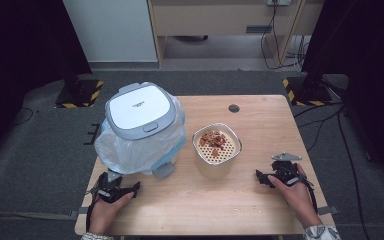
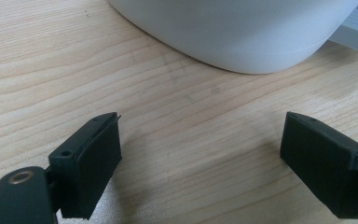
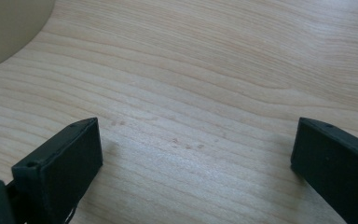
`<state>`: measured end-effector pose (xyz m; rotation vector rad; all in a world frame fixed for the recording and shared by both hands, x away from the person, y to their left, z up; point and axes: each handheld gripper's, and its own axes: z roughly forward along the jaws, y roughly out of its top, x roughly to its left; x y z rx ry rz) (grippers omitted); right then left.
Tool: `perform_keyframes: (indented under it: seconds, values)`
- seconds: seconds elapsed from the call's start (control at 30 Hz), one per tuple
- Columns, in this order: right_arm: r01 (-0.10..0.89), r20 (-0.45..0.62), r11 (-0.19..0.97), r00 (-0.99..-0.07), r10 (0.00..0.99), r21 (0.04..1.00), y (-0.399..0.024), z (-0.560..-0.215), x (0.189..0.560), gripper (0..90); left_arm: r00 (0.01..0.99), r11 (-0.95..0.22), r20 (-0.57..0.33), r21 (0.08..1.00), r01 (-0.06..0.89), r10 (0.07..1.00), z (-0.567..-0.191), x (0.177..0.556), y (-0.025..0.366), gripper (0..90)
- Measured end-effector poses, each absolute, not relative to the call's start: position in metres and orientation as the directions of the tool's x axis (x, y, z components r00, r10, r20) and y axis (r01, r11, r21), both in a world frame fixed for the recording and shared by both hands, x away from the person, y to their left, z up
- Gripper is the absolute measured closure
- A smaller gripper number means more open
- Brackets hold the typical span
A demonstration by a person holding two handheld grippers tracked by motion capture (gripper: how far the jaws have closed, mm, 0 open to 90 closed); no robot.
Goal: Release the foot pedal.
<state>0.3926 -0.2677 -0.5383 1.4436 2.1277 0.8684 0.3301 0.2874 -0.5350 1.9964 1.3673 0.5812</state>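
Observation:
A waste bin with a white and grey lid and a clear plastic liner stands on the left of the wooden table. Right of it sits a cream bowl with a perforated insert holding brown scraps. My left gripper lies low on the table in front of the bin, open and empty. In the left gripper view the jaws stand wide apart, facing the bin's white base. My right gripper rests right of the bowl, open and empty, with the bowl's side at the upper left.
A small dark round hole marks the table's far edge. Dark carpet surrounds the table, with black stands on yellow-striped bases at the back left and right, and cables on the floor behind.

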Motion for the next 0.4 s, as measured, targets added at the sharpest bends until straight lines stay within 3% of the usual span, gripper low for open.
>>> perform_keyframes:
  seconds: [0.4]
  values:
    - [0.658,-0.001,0.263,-0.371,0.929,0.706,-0.2643,-0.5392,0.3910,1.9,0.359,-0.248,-0.003,0.717,0.652,0.933,-0.5352,0.3292,0.2866,9.6]
